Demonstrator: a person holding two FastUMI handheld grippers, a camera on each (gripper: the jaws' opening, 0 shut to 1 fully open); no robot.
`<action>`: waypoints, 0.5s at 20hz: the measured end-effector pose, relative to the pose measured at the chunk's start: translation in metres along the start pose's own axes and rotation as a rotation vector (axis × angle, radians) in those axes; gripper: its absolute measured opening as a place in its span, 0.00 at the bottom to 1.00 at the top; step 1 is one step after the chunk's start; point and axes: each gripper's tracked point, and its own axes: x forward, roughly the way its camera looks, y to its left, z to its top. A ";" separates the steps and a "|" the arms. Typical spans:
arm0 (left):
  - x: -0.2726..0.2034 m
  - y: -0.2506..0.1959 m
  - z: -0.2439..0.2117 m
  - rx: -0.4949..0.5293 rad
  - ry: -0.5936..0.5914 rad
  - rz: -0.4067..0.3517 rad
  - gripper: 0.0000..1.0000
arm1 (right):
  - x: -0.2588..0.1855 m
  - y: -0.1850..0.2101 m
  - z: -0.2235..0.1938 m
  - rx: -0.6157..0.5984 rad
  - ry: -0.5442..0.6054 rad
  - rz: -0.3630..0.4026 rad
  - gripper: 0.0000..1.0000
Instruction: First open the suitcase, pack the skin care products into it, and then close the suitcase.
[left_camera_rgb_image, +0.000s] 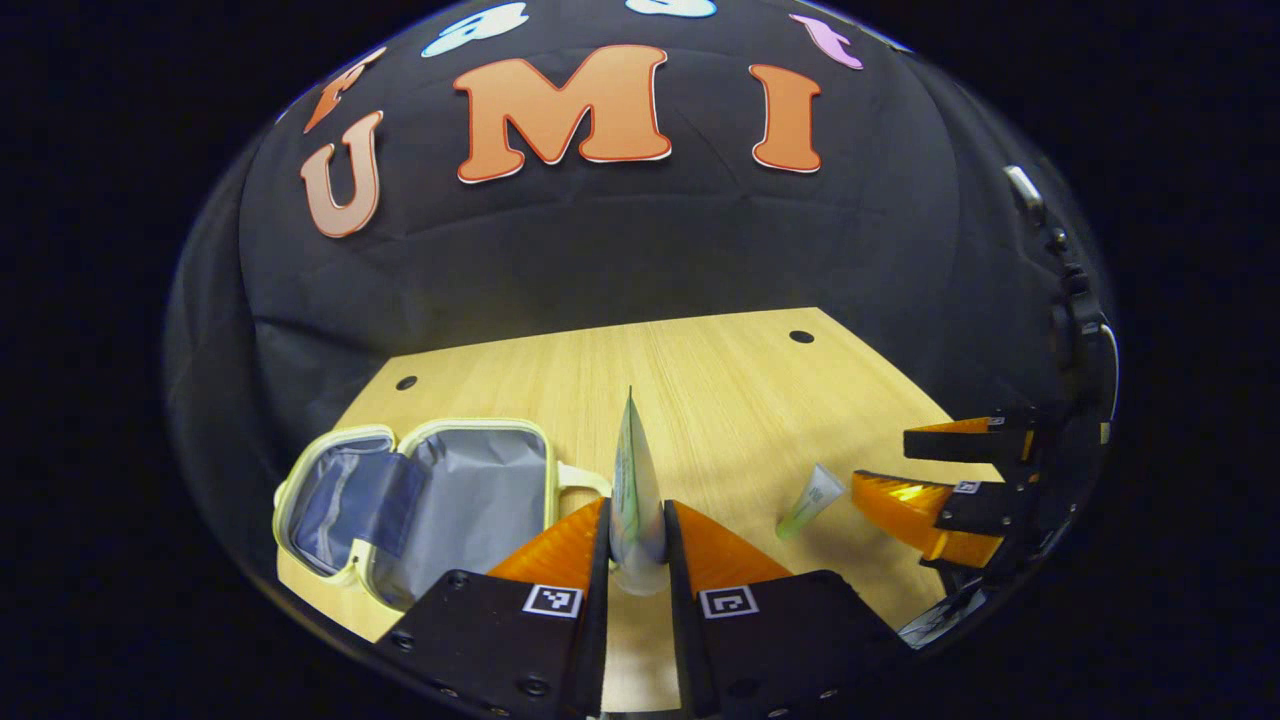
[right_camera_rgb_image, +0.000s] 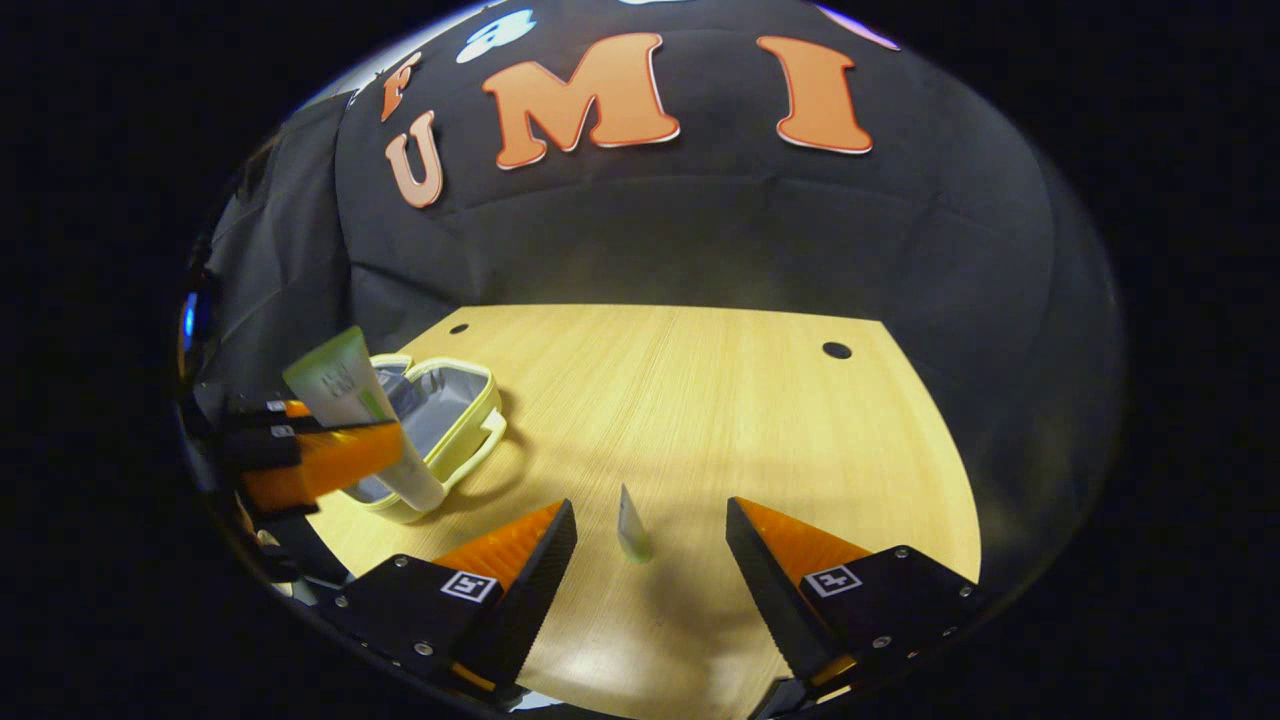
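Suitcase (left_camera_rgb_image: 420, 510) open, left of left gripper (left_camera_rgb_image: 638, 545) clamping large tube (left_camera_rgb_image: 635, 490); right gripper (right_camera_rgb_image: 650, 550) agape astride small tube (right_camera_rgb_image: 631, 525).

Light wooden table (left_camera_rgb_image: 700, 390) with dark round holes (left_camera_rgb_image: 801, 336); black cloth wall (left_camera_rgb_image: 640, 250) behind, creased.

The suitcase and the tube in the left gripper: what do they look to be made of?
The suitcase: pale yellow shell and handle, probably plastic or coated fabric; the smooth edges leave it open. Its grey lining looks like thin cloth, since it creases. The tube held in the left gripper: likely soft plastic with a slight sheen, flattened to a crimped end. The table: light wood-grain, matte, possibly laminate.
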 end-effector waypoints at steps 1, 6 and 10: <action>-0.004 0.004 -0.002 0.004 0.006 0.006 0.28 | 0.007 0.004 -0.010 -0.001 0.031 0.012 0.96; -0.014 0.010 -0.023 -0.050 0.068 -0.025 0.28 | 0.045 0.000 -0.046 -0.025 0.151 0.017 0.89; -0.017 0.024 -0.035 -0.024 0.102 -0.016 0.28 | 0.070 0.002 -0.056 -0.071 0.194 0.021 0.67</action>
